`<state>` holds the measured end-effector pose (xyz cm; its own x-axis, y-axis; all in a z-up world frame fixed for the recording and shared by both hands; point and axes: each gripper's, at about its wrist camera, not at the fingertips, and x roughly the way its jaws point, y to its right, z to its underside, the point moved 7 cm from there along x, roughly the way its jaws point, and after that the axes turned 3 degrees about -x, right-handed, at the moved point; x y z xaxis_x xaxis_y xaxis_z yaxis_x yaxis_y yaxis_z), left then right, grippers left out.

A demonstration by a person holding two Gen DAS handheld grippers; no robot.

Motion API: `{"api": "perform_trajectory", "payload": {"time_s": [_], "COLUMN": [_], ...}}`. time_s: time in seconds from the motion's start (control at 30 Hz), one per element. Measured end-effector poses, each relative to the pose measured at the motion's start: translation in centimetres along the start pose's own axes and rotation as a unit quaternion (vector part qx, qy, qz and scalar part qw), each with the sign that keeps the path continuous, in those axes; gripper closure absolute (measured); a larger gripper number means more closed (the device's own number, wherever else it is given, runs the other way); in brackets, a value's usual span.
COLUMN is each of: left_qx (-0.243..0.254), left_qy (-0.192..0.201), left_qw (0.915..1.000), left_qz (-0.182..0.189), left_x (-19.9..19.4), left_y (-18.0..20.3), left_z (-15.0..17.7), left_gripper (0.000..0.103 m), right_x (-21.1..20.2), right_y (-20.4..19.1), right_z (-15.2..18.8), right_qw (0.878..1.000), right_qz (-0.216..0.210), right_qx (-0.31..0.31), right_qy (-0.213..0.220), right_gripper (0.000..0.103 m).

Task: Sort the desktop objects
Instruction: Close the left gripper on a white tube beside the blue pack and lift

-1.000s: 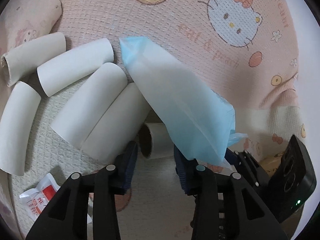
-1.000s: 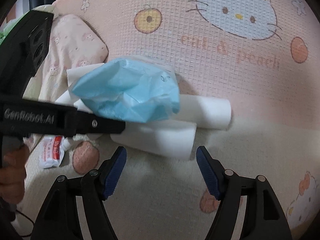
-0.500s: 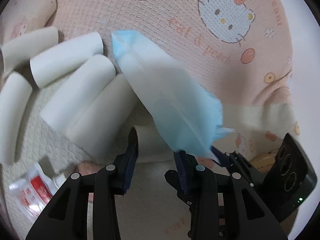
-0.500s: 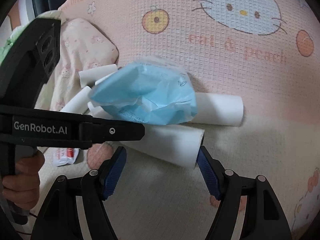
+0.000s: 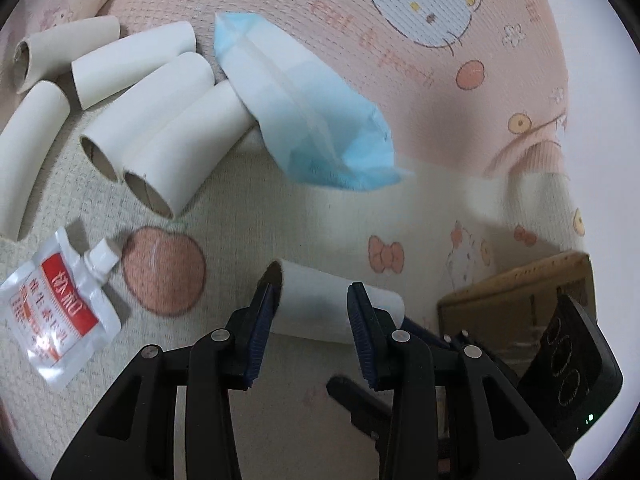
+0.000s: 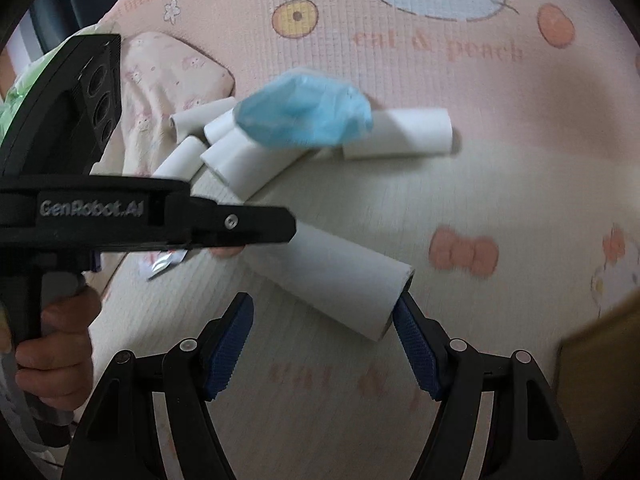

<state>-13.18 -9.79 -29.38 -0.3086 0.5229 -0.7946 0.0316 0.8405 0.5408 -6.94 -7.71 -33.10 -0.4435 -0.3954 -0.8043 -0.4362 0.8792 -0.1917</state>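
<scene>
My left gripper [image 5: 312, 308] is shut on a white paper roll [image 5: 316, 300] and holds it above the mat; the roll also shows in the right wrist view [image 6: 332, 276], held by the left gripper's body [image 6: 160, 220]. My right gripper [image 6: 324, 340] is open and empty just under that roll's free end. Several more white rolls [image 5: 160, 128] lie in a pile at the upper left. A crumpled blue bag [image 5: 320, 128] rests on the pile's right end; it also shows in the right wrist view [image 6: 304, 116].
A white and red sachet [image 5: 56, 304] lies on the mat at the left. A cardboard box [image 5: 516, 296] stands at the right, its corner also in the right wrist view [image 6: 600, 380]. A pink pillow [image 6: 164, 68] lies behind the rolls. The Hello Kitty mat [image 5: 440, 80] covers the surface.
My left gripper has pulled back and up from the pile with one roll in it. The blue bag has dropped onto the remaining rolls. The right gripper has drawn back too.
</scene>
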Motion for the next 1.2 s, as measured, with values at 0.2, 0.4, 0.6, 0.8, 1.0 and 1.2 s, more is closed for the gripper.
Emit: {"api": "perform_trajectory", "payload": {"time_s": [0.2, 0.4, 0.6, 0.8, 1.0, 1.2], "left_qx": [-0.01, -0.001, -0.031, -0.068, -0.086, -0.119], "left_qy": [-0.013, -0.015, -0.002, 0.031, 0.05, 0.012], "left_qw": [0.9999, 0.9999, 0.9995, 0.9972, 0.995, 0.9924], "left_qz": [0.005, -0.007, -0.01, 0.002, 0.0, 0.03], "left_x": [-0.2, 0.1, -0.4, -2.7, -4.0, -1.8], "left_y": [-0.6, -0.9, -1.8, -3.1, -4.0, -3.8], "left_z": [0.9, 1.5, 1.0, 0.0, 1.1, 3.3], "left_gripper": [0.062, 0.062, 0.062, 0.061, 0.061, 0.072], "right_x": [-1.5, -1.3, -2.3, -3.7, -3.3, -2.6], "right_y": [-1.3, -1.6, -1.2, 0.0, 1.2, 1.1], "right_z": [2.1, 2.5, 2.6, 1.8, -0.2, -2.0], "right_qw": [1.0, 0.999, 0.998, 0.996, 0.995, 0.996], "right_qz": [-0.009, 0.01, 0.026, 0.058, 0.073, 0.062], "right_qx": [-0.018, -0.043, -0.059, -0.068, -0.072, -0.069], "right_qy": [-0.013, -0.024, -0.026, -0.012, -0.008, 0.015], "right_gripper": [0.032, 0.032, 0.032, 0.032, 0.032, 0.033]}}
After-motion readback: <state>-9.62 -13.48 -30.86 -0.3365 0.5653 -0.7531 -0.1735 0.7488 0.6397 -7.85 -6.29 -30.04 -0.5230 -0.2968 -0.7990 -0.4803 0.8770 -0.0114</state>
